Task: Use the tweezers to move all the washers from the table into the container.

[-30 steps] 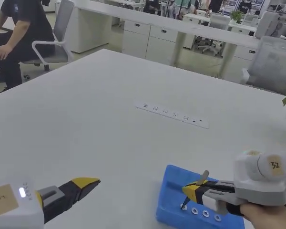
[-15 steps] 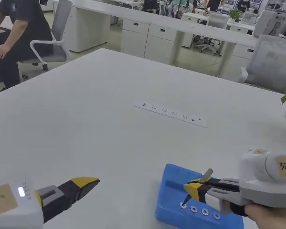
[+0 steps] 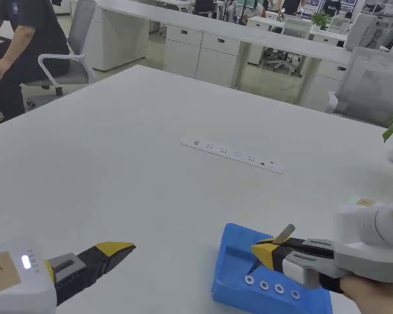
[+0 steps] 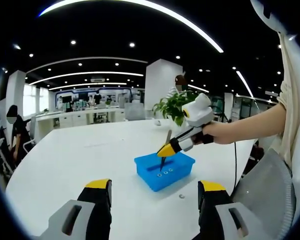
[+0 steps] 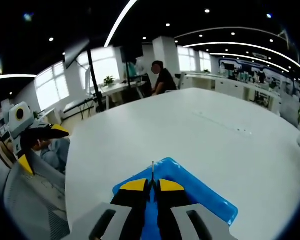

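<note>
The right gripper (image 3: 261,254) has lifted, clamped on slim metal tweezers (image 3: 285,233) just above four silver washers (image 3: 249,280) in the blue plastic container (image 3: 230,256). The left gripper (image 3: 120,250) gapes empty.

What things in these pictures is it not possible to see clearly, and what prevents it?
Tip of the tweezers, head view: too small and dark to tell whether it holds a washer.
Number of washers, head view: the right gripper covers part of the blue container.
Container floor, right gripper view: hidden behind the shut jaws.
Small spot on the table beside the container, left gripper view: too small to confirm a washer.
</note>
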A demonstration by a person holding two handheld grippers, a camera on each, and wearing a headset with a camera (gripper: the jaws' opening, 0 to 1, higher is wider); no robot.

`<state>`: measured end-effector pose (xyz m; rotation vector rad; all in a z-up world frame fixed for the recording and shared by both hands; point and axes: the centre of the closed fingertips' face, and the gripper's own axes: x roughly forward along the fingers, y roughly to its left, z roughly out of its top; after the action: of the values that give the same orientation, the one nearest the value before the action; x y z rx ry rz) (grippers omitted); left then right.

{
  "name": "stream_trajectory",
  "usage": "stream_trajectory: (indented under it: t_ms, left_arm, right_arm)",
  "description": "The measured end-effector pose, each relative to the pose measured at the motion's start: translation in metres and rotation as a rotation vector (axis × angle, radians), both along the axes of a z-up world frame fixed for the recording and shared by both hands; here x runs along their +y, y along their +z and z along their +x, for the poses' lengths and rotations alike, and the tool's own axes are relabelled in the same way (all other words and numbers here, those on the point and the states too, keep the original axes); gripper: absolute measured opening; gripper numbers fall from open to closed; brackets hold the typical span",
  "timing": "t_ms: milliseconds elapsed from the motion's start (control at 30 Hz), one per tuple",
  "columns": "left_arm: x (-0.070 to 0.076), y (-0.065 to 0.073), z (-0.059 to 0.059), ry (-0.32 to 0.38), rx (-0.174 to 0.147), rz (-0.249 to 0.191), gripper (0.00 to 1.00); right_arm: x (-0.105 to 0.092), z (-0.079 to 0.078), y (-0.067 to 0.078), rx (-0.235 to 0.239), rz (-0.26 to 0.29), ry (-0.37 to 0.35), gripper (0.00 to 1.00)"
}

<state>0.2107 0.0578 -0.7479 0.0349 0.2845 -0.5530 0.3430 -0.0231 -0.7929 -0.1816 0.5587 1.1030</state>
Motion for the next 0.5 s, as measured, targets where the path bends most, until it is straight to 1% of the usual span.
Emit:
stream_trajectory:
  t_ms: [400,500]
  left_arm:
    - [0.001,-0.003,0.000,-0.005,0.006,0.003,0.71]
    - [0.000,-0.004,0.000,-0.009,0.009,0.006,0.71]
  right_arm:
    - [0.000,-0.015,0.022,-0.009,0.064,-0.006,0.04]
    - [-0.001,-0.019,0.025,-0.005,0.077,-0.007,0.04]
